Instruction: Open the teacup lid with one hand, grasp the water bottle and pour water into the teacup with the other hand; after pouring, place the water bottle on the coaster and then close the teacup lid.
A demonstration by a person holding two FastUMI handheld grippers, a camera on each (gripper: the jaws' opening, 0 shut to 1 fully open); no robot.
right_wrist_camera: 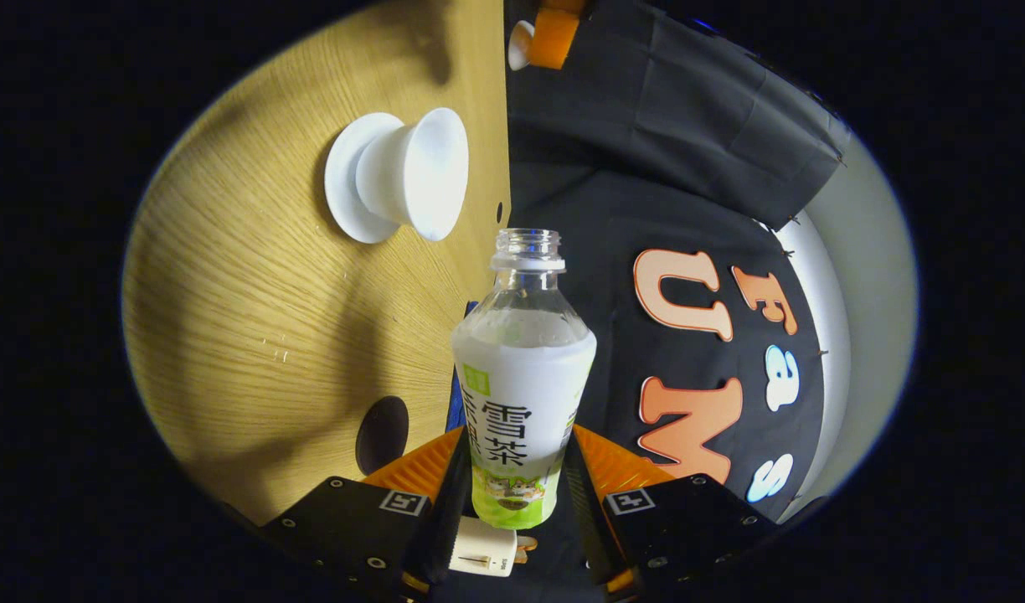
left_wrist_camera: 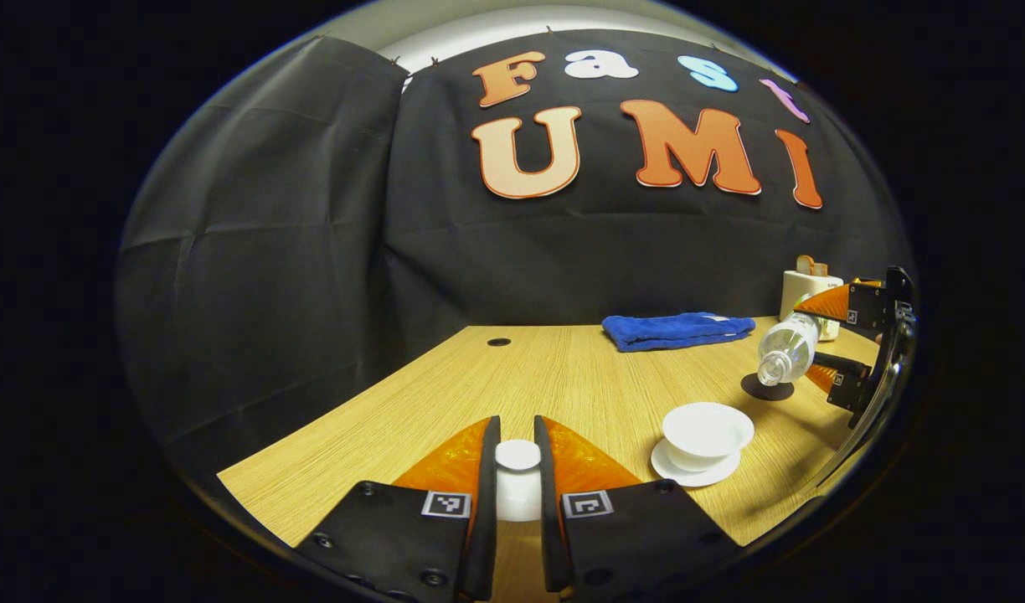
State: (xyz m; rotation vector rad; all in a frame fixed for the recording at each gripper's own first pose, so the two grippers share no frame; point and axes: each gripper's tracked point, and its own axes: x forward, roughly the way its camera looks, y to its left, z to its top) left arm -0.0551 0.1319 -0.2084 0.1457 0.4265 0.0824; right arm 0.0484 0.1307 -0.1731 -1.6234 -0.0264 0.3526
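White teacup lid [left_wrist_camera: 517, 469] sat pinched between the left gripper [left_wrist_camera: 517, 444] fingers, clear of the one teacup [left_wrist_camera: 707, 434] on its saucer [left_wrist_camera: 691, 473]. One water bottle [right_wrist_camera: 521, 394], uncapped, lay clamped between the right gripper [right_wrist_camera: 517, 456] fingers, tipped over with its mouth near the cup. One dark coaster [left_wrist_camera: 767, 388] waited on the wooden table [left_wrist_camera: 445, 394], one blue towel [left_wrist_camera: 676, 329] behind.
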